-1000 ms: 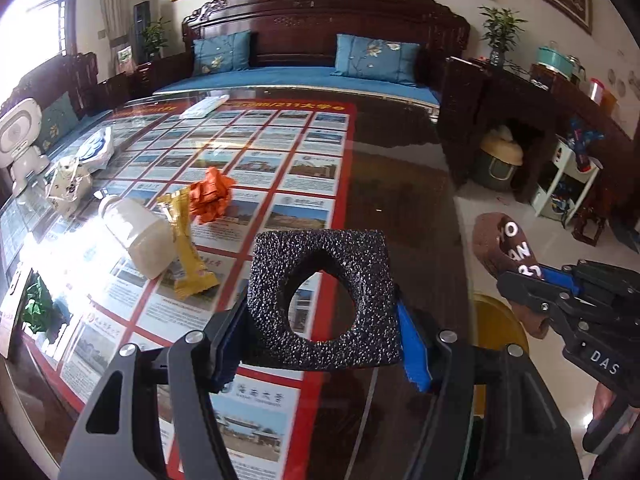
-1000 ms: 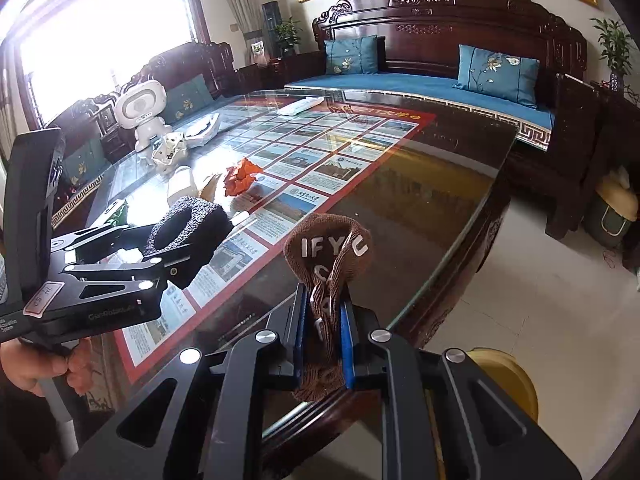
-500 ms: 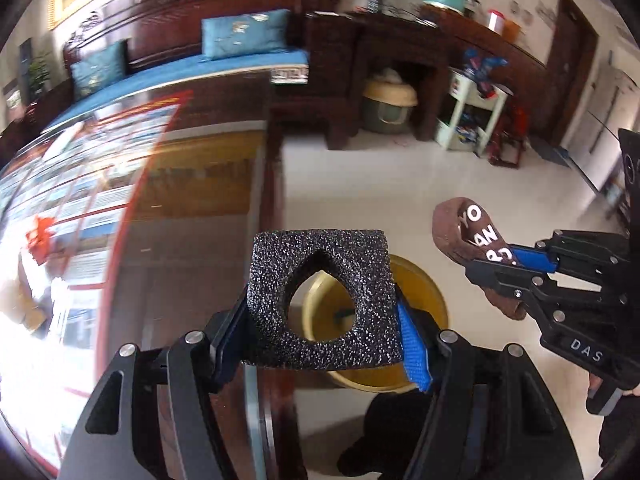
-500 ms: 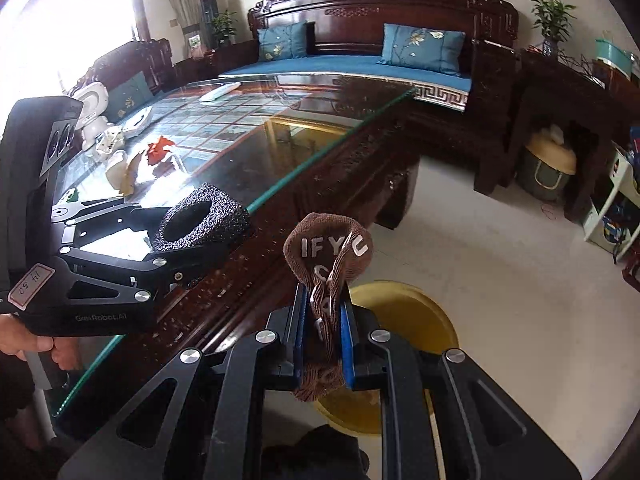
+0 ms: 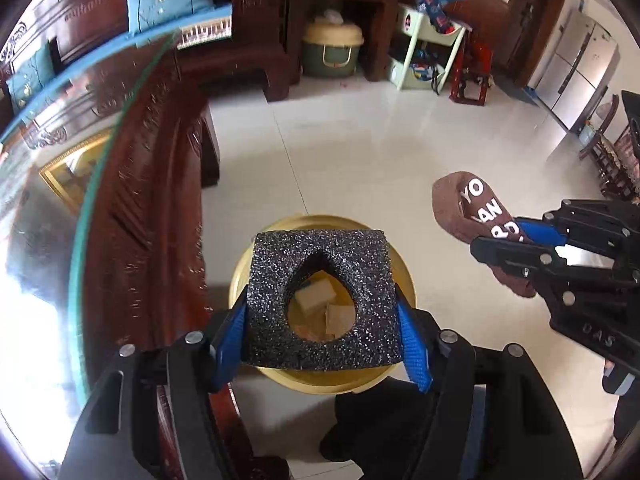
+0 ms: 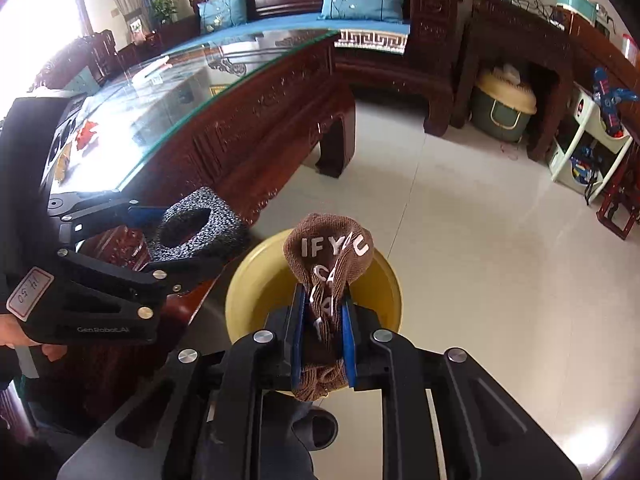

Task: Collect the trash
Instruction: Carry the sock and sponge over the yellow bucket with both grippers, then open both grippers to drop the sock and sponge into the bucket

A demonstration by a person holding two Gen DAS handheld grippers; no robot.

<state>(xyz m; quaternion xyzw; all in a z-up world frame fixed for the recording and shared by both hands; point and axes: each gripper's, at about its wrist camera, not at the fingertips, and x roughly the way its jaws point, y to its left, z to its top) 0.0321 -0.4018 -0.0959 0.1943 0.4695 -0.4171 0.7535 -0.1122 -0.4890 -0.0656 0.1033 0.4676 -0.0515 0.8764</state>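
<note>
While two items are held above the yellow bin:
Black foam block is clamped in the left gripper; brown sock is pinched in the right gripper.

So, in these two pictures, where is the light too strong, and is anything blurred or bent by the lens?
Left wrist view: the glass table top is washed out white at the lower left, the carved table edge looks smeared, and the walls curve strongly. Right wrist view: the window at upper left is overexposed; the brown sock and yellow bin are sharp.
</note>
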